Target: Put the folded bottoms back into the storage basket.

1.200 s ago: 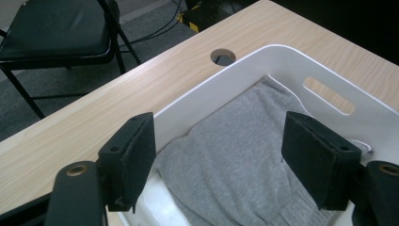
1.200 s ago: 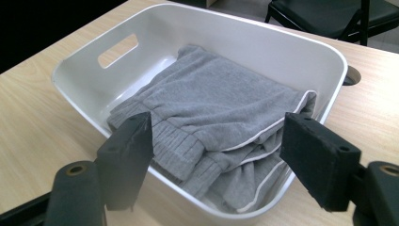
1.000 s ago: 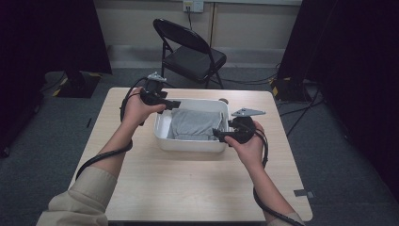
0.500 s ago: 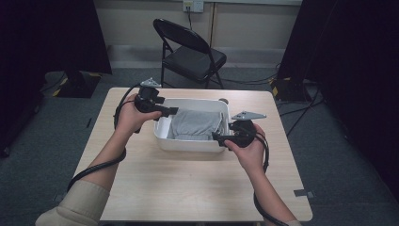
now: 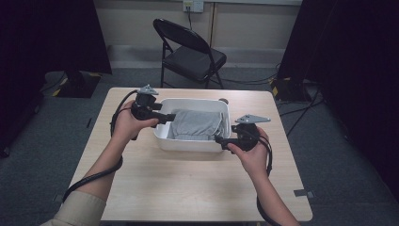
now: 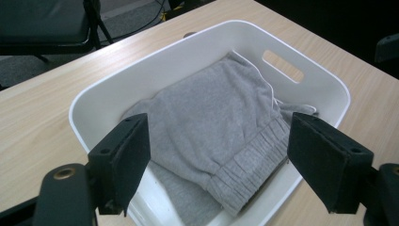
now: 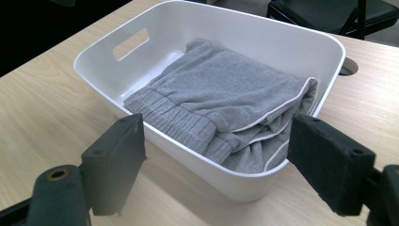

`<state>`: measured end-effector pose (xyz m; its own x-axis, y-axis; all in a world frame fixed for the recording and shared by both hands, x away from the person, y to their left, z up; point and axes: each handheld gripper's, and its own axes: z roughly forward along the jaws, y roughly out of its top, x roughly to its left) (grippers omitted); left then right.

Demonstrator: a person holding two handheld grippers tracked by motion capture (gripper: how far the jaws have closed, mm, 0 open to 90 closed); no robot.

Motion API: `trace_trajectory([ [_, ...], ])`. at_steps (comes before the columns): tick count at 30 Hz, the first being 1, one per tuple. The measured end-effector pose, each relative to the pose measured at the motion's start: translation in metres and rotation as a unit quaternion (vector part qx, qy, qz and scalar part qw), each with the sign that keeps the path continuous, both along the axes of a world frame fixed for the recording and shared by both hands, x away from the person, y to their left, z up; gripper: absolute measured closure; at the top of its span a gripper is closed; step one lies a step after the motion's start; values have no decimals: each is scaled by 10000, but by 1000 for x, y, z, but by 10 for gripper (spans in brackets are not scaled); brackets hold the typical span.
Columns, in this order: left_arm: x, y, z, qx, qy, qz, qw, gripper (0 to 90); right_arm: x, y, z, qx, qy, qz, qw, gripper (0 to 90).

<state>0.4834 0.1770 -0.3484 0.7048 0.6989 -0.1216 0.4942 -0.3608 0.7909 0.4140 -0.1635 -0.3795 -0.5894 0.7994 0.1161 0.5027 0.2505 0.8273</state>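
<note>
Looking straight out from the left gripper (image 5: 165, 118), both black padded jaws stand wide apart with nothing between them, and they've just been spreading a bit more. The grey sweatpants (image 6: 221, 127) lie right ahead and a little below, folded inside the white plastic bin (image 6: 101, 92). The right gripper (image 5: 221, 139) is the same story: jaws gaping, just been opening wider, holding nothing, parked at the near wall of the bin, with the cloth just past the rim in front of them.

What the next move hinges on, I'd guess: the pants' long axis runs along the length of the bin, from one gripper toward the other, so each hand has an end of the bundle in front of it. The left one looks slightly nearer, hanging over the bin's end, while the right stays outside the wall.

Fabric is soft fleecy knit, with a ribbed elastic waistband (image 7: 179, 117) and thin white piping (image 7: 277, 110) along a seam. It bunches up against one wall. The bin is smooth, glossy, with rounded corners and an oval handle slot (image 7: 131, 43). It all sits on a pale wood-grain table (image 5: 188, 188).
</note>
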Motion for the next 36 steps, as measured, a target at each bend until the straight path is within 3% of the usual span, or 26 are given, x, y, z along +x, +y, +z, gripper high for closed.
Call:
trace_trajectory([
  [15,-18,15,-10,-117,89,70,9999,209,-7,0,-5,6,-9,133,9999,163],
  [22,-26,19,-17,-214,262,66,9994,194,-10,-7,-4,-12,9,72,10000,160],
  [36,-40,30,-23,-247,211,23,9995,164,-15,-16,-8,19,38,82,10000,155],
])
